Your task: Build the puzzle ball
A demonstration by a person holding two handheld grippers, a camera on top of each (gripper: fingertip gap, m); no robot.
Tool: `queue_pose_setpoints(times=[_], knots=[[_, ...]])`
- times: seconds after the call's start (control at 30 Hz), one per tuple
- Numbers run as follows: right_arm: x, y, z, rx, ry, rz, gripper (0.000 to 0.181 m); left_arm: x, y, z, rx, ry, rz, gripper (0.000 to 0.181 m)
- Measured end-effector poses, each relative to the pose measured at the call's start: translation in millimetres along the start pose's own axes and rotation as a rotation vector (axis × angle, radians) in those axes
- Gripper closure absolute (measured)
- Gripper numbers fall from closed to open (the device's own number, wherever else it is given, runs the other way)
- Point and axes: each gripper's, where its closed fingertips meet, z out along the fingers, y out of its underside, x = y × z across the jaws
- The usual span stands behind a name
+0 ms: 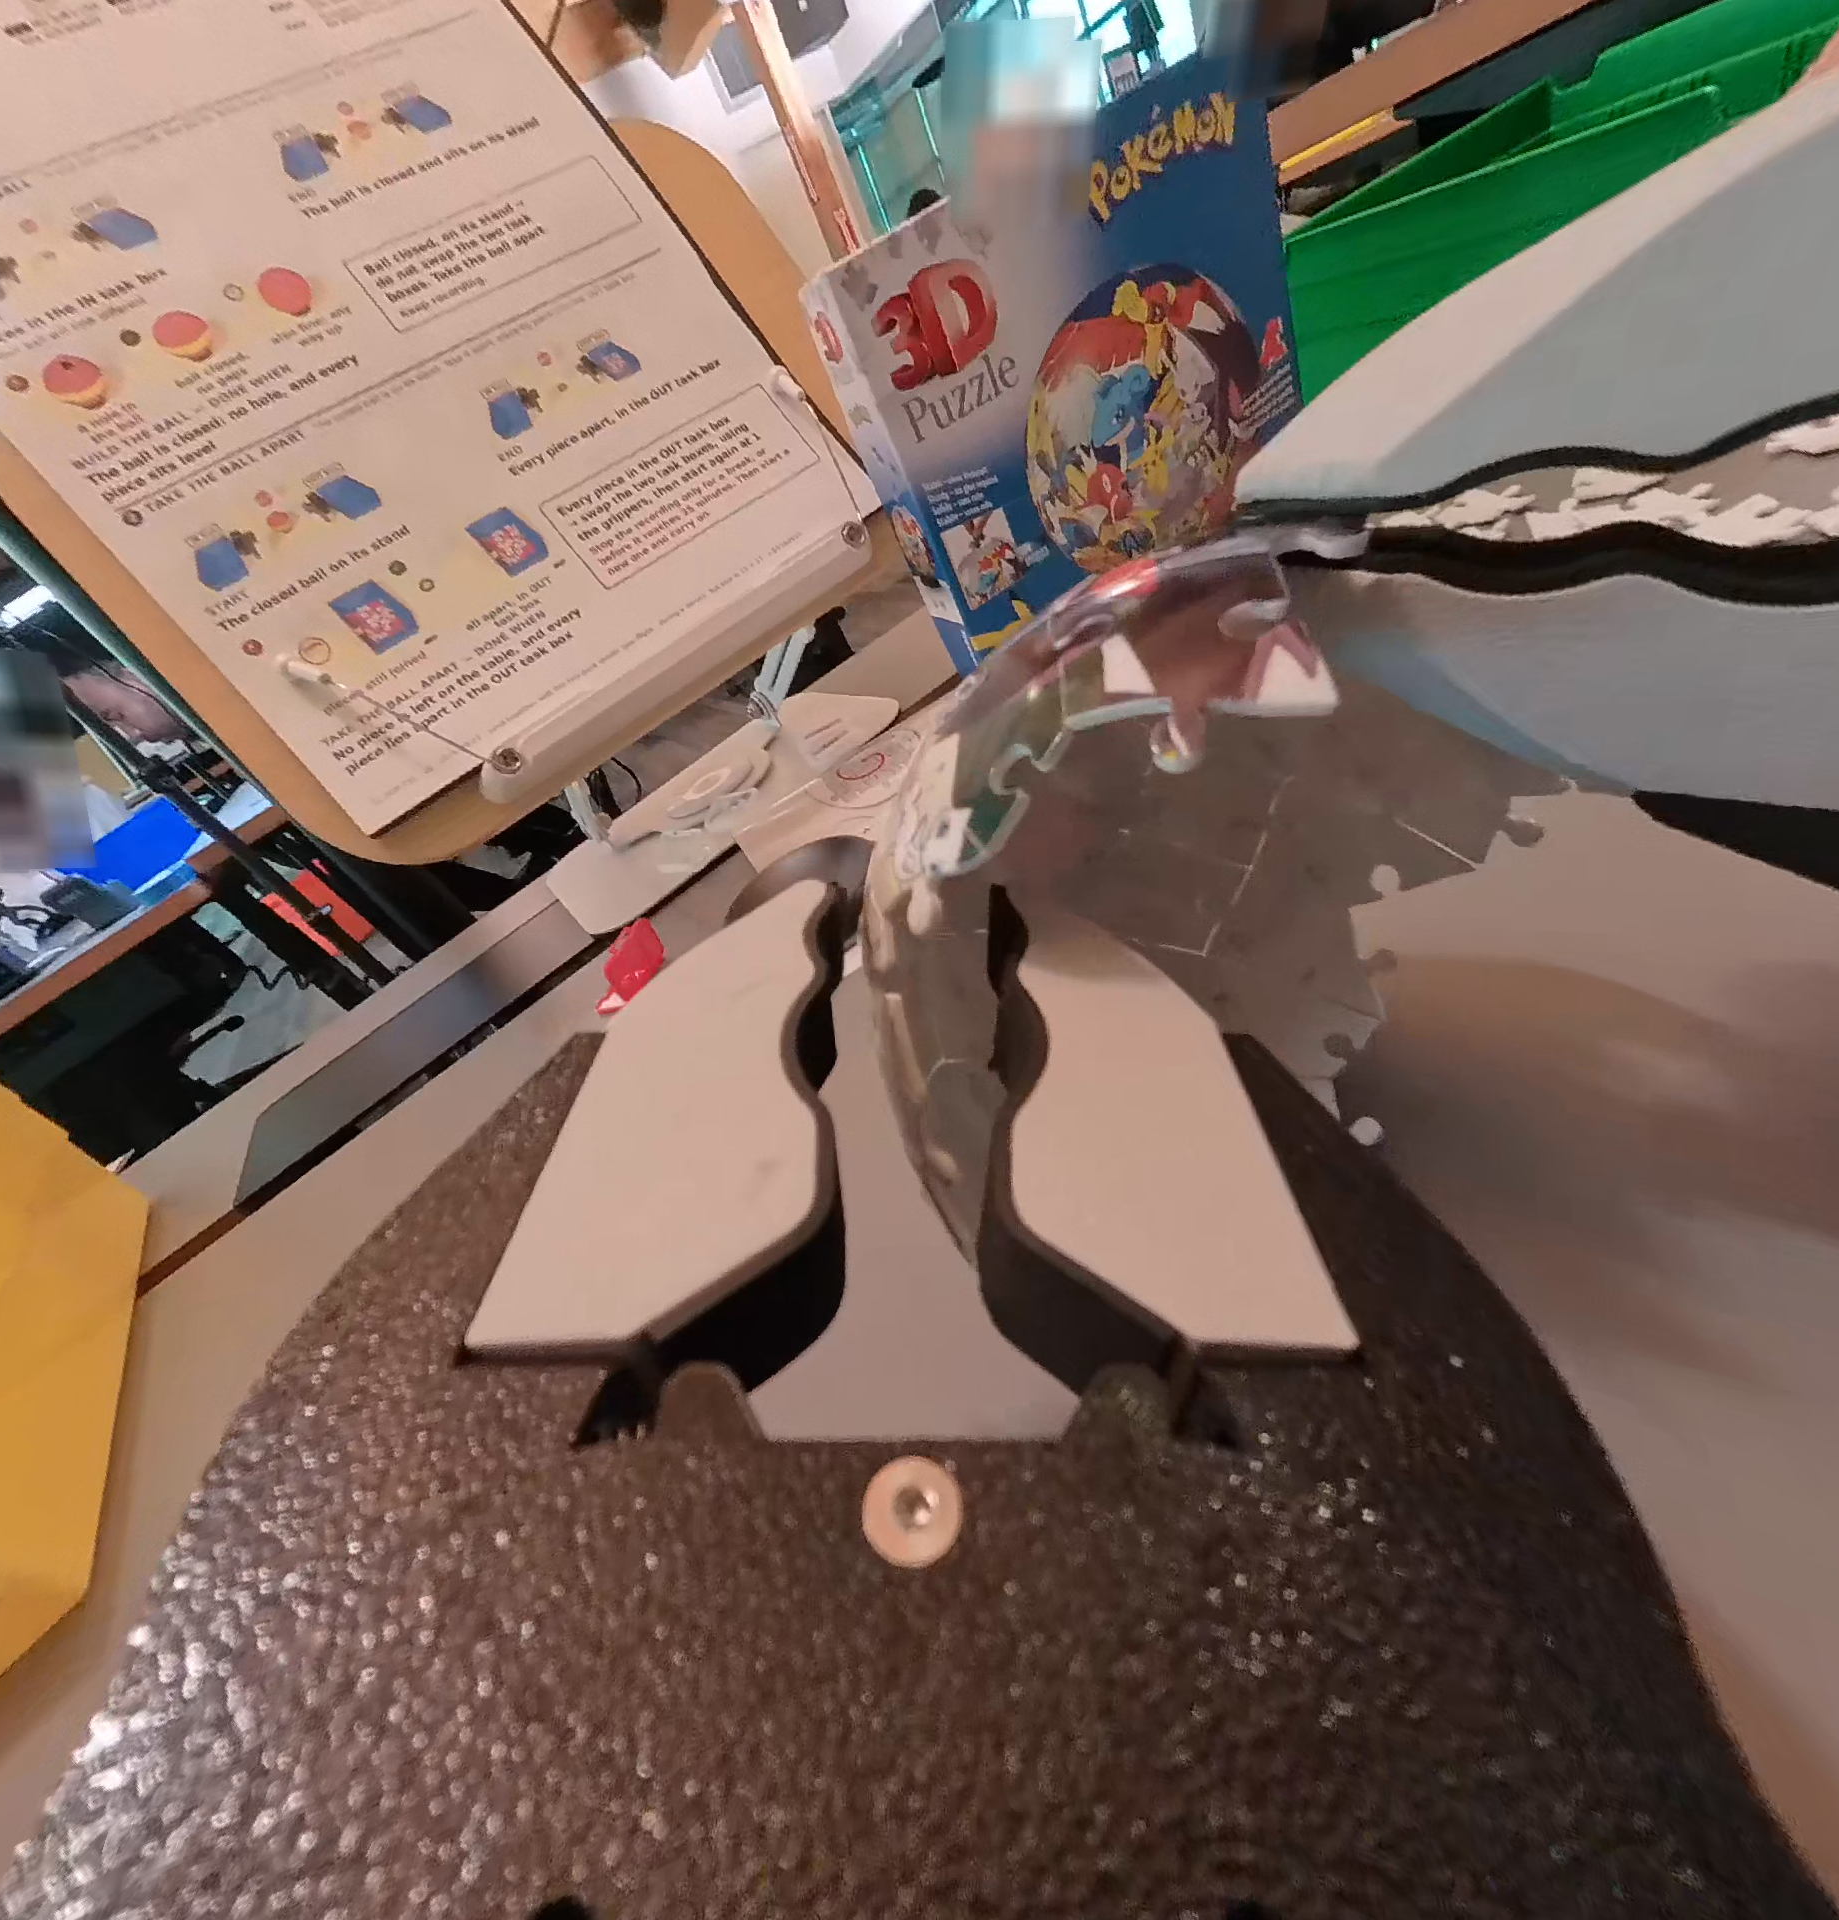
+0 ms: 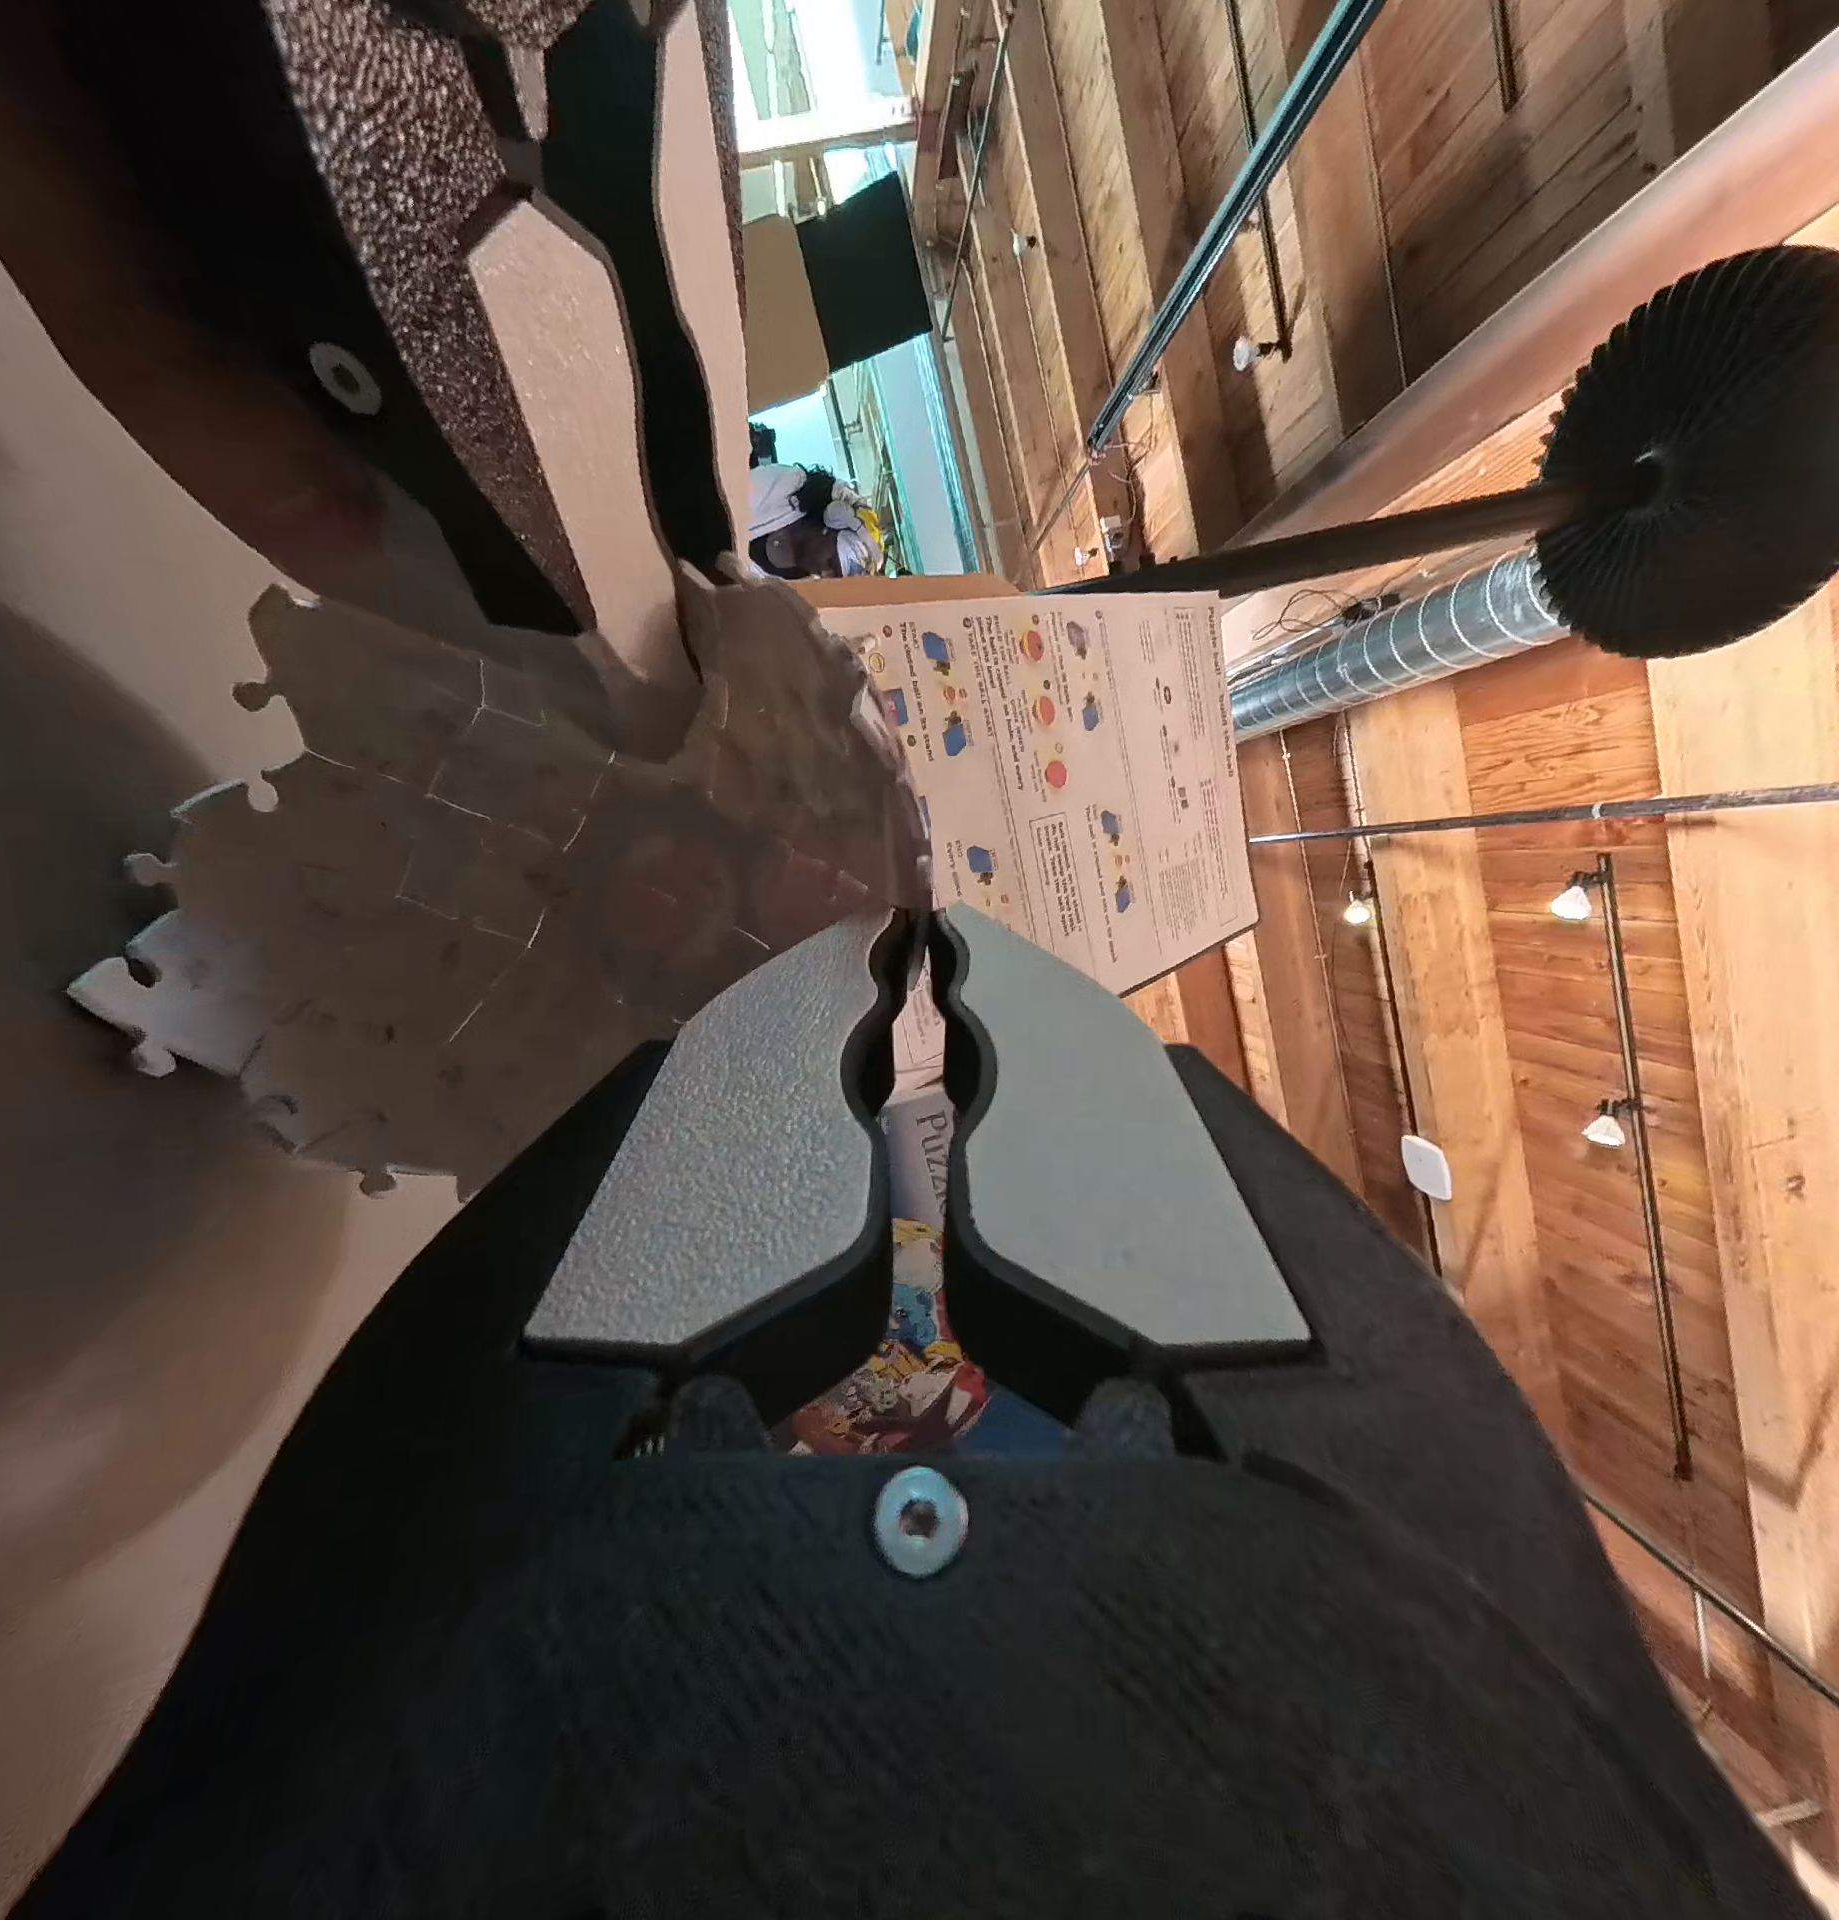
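In the left wrist view, the left tool (image 1: 915, 997) had its two grey-faced fingers closed on the edge of the partly assembled puzzle ball (image 1: 1102, 831), a curved shell of interlocked pieces with a glossy printed outside and a plain grey inside. The shell was held up off the pale surface (image 1: 302, 1268). Its far rim was ragged with free tabs, so I judged the ball only partly built, with much of the sphere left to add and no stand in sight. The right tool (image 1: 1299, 551) reached in from the upper right, its tips at the shell's top edge, where a piece seemed to be meeting the rim; blur kept me from saying whether it was seated. Behind stood a blue and white cardboard puzzle box (image 1: 1060, 395), a white instruction board on a stand (image 1: 375, 416), a green bin (image 1: 1517, 229) and a yellow sheet (image 1: 32, 1330) at the left.

The right wrist view, rolled over toward timber ceiling beams, showed what the other did not: the shell's grey concave inside (image 2: 499, 894) with its seams and open jagged border. The right tool (image 2: 920, 925) had its fingers nearly together at the shell's edge; whether they pinched anything I could not tell. The left tool (image 2: 686, 644) gripped the shell from above.
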Motion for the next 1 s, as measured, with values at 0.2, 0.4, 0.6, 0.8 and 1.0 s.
queue_pose_setpoints(times=[0.2, 0.4, 0.6, 0.8, 1.0], knots=[[-1, -4, 3, 0.016, -0.018, -0.017, 0.178, 1, 13, -1, -0.097, 0.009, 0.025, 0.153], [-2, -8, 8, 0.021, -0.037, -0.031, 0.178, -6, 20, -7, -0.164, 0.002, -0.020, 0.133], [-2, -7, 11, 0.011, -0.042, -0.026, 0.178, -8, 28, -49, -0.294, 0.032, -0.177, 0.130], [-2, -6, 10, 0.004, -0.040, -0.029, 0.178, 42, 55, -81, -0.579, 0.193, -0.406, 0.128], [-2, -2, 10, -0.005, -0.041, -0.020, 0.177, 64, 69, -73, -0.702, 0.212, -0.417, 0.124]])
